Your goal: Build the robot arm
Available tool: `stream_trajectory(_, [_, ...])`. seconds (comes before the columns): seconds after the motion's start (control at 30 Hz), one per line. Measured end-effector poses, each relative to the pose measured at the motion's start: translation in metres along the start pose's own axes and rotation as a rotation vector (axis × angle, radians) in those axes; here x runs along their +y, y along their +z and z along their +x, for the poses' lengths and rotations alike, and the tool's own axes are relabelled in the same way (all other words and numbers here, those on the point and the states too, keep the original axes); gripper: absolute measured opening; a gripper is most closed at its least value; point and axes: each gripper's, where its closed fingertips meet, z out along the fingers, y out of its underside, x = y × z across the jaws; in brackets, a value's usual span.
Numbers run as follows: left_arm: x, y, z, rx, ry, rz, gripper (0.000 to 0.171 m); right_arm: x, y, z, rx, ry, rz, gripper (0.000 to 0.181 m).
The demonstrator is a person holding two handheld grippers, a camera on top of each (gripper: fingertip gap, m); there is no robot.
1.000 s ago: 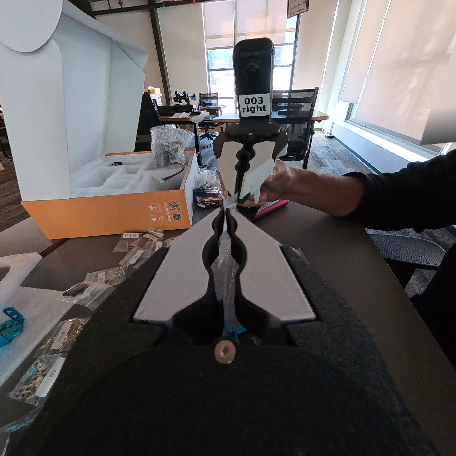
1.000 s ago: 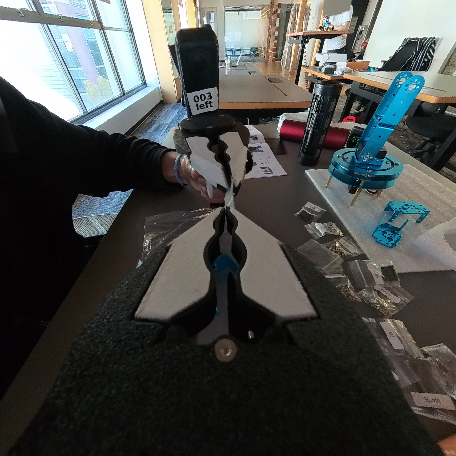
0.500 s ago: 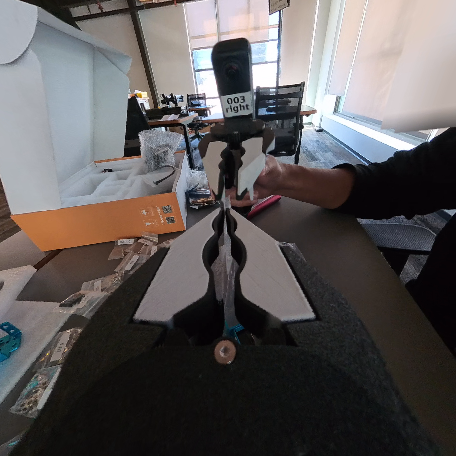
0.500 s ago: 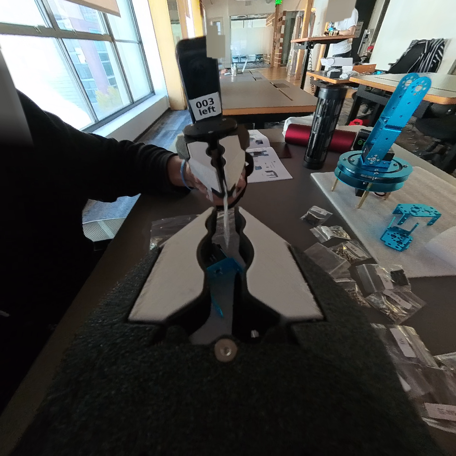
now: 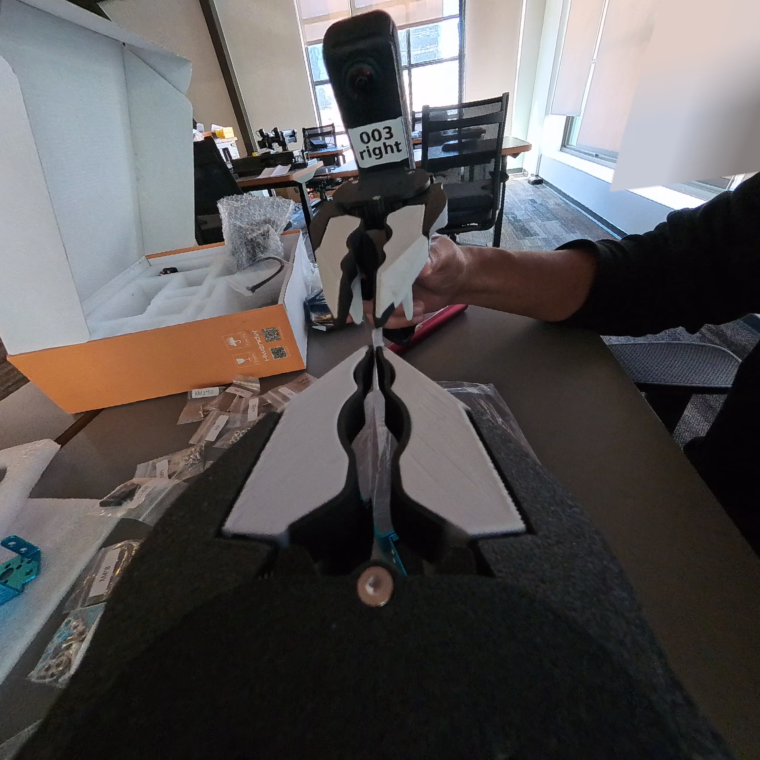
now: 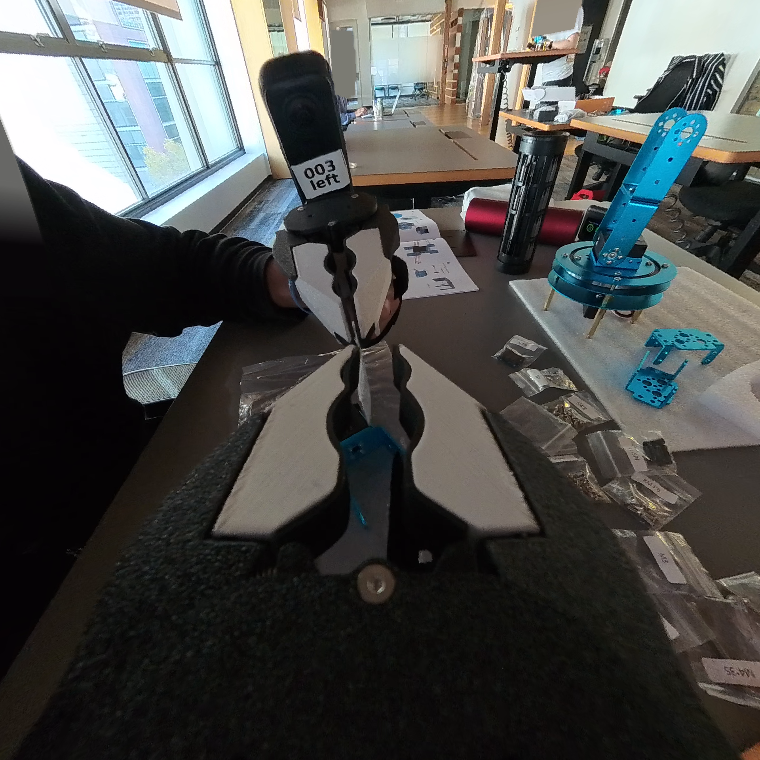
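My left gripper is shut on a clear plastic bag that runs back between its fingers, with a blue metal part low in it. My right gripper faces it tip to tip and is open. The bag and its blue part lie in the gap between the right jaws, which stand apart from it. In the left wrist view the right gripper shows just beyond my tips, held by a hand. In the right wrist view the left gripper shows shut on the bag's top edge.
An open orange box with white foam stands at the left. Several small bags of screws lie on the dark table. A blue arm on a round base, blue brackets, a black cylinder and a booklet are there too. Less than 4 cm separates the two grippers' tips.
My right gripper has opened and let go of the bag. My left gripper stays shut on the bag. Both grippers have shifted slightly and stay tip to tip.
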Motion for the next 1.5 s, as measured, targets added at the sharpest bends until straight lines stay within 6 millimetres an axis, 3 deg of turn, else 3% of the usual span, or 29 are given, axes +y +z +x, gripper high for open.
stream_trajectory(1.5, [0.003, 0.0012, 0.0016, 0.02, -0.023, -0.015, 0.0, -0.0011, -0.0018, -0.0037, -0.002, -0.036, -0.01, 0.013])
